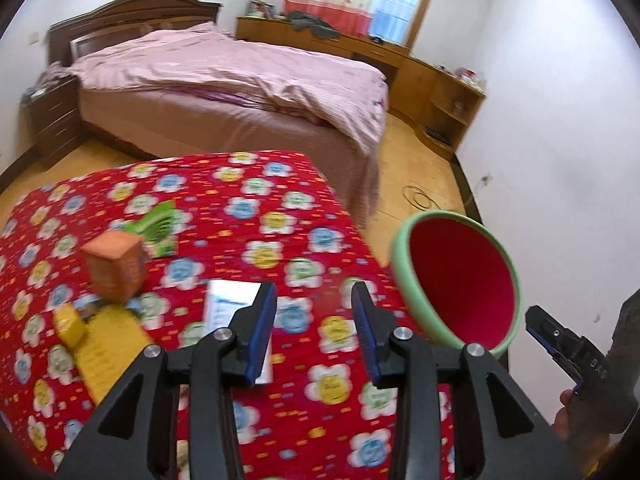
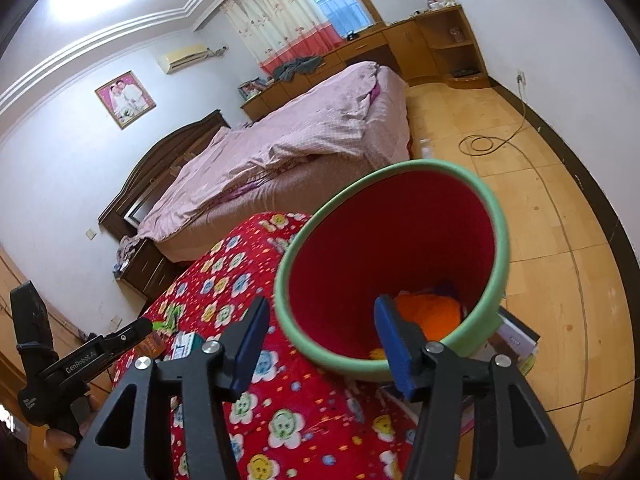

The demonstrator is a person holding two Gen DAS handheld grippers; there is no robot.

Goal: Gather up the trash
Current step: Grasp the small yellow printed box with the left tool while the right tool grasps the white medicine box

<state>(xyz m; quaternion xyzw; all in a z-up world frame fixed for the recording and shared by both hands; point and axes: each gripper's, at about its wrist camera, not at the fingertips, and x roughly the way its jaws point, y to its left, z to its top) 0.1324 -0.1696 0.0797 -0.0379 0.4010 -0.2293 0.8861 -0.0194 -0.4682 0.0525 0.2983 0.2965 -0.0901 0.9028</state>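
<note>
Red floral cloth covers the counter (image 1: 280,208). Left gripper (image 1: 314,334) hangs spread and empty over it; white carton (image 1: 232,304) just ahead-left, orange box (image 1: 116,266) and green packet (image 1: 160,226) further left. Right gripper (image 2: 320,344) straddles the near rim of the green bin (image 2: 392,276), jaws apart, probably steadying it. Orange trash (image 2: 430,312) already inside.

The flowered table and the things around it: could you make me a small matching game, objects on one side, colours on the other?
Things:
1. bin
2. small box
3. packet
4. bed cover

Colours:
A. orange-brown
B. pink
C. red inside with a pale green rim
D. green

Pairs: 1-C, 2-A, 3-D, 4-B
</note>
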